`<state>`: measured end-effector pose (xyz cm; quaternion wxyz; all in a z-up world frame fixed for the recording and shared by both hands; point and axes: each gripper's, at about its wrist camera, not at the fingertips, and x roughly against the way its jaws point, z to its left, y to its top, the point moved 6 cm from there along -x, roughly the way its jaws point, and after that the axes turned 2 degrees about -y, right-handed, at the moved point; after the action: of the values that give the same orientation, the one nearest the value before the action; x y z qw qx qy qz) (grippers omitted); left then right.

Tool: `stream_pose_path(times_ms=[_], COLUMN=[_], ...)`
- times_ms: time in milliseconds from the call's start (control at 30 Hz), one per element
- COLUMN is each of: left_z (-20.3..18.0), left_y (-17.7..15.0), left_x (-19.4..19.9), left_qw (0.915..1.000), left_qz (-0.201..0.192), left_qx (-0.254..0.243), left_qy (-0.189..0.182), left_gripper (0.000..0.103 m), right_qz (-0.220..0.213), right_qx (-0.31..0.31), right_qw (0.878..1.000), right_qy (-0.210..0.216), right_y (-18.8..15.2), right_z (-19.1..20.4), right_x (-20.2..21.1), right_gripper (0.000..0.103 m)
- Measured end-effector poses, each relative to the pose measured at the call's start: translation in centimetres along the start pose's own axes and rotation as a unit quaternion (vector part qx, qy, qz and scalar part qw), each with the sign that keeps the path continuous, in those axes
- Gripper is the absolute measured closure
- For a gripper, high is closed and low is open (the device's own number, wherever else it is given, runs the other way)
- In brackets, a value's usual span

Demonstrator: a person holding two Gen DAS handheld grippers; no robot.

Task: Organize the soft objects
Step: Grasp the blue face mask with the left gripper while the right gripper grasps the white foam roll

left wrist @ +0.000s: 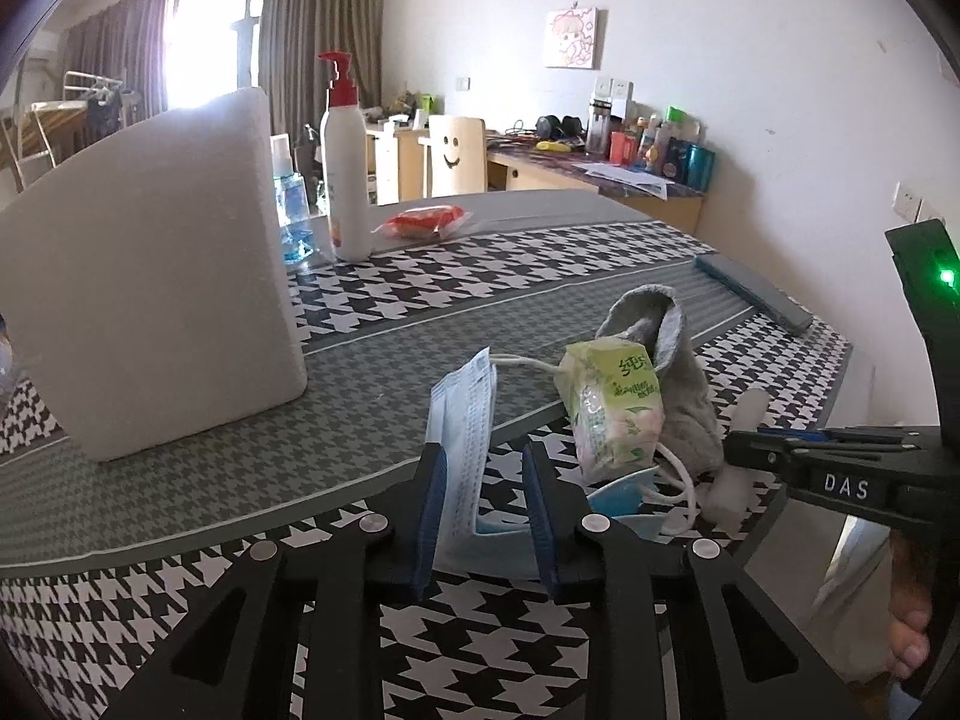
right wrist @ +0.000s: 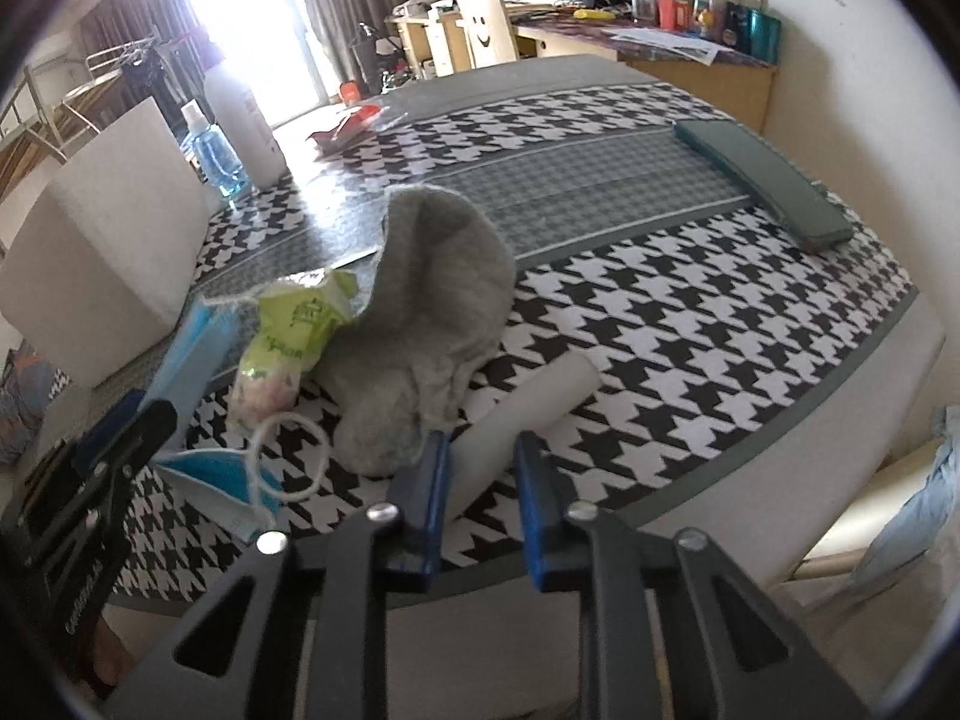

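Note:
My left gripper (left wrist: 483, 456) is shut on a blue face mask (left wrist: 465, 396), which stands up between its blue pads. More blue mask material (left wrist: 618, 501) with white ear loops lies under a green tissue pack (left wrist: 612, 414). The pack leans on a crumpled grey sock (left wrist: 684, 378). Just right of them my right gripper (right wrist: 481, 441) is shut on the near end of a white foam roll (right wrist: 528, 402) that lies on the houndstooth tablecloth (right wrist: 690, 324). From the right wrist, the sock (right wrist: 432, 300) and the pack (right wrist: 288, 348) sit left of the roll.
A big white foam block (left wrist: 150, 288) stands at the left, with a pump bottle (left wrist: 345, 162), a blue spray bottle (left wrist: 291, 210) and a red packet (left wrist: 426, 222) behind it. A flat dark case (right wrist: 762, 180) lies at the far right. The table's edge (right wrist: 750, 480) runs close in front.

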<state>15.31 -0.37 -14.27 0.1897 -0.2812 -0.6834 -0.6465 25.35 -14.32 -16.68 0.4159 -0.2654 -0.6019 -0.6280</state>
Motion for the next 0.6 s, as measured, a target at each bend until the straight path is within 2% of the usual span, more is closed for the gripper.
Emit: stream_pose_path(times_ms=[167, 367, 600], left_z=[0.7, 1.0, 0.9], left_y=[-0.1, -0.2, -0.2], left_x=[-0.1, 0.1, 0.3], left_qw=[0.9999, 0.9999, 1.0], left_qz=[0.006, 0.004, 0.002], left_qx=[0.011, 0.013, 0.009], left_qy=[-0.003, 0.004, 0.002], left_gripper=[0.077, 0.077, 0.081], right_qz=[-0.004, -0.016, -0.057], right_qx=[-0.009, -0.011, 0.014], right_qw=[1.0, 1.0, 0.998], right_qy=[0.0, 0.008, -0.003], right_y=[0.2, 0.4, 1.3], right_z=[-0.3, -0.9, -1.6], right_x=[0.2, 1.3, 2.6], right_gripper=[0.094, 0.095, 0.095])
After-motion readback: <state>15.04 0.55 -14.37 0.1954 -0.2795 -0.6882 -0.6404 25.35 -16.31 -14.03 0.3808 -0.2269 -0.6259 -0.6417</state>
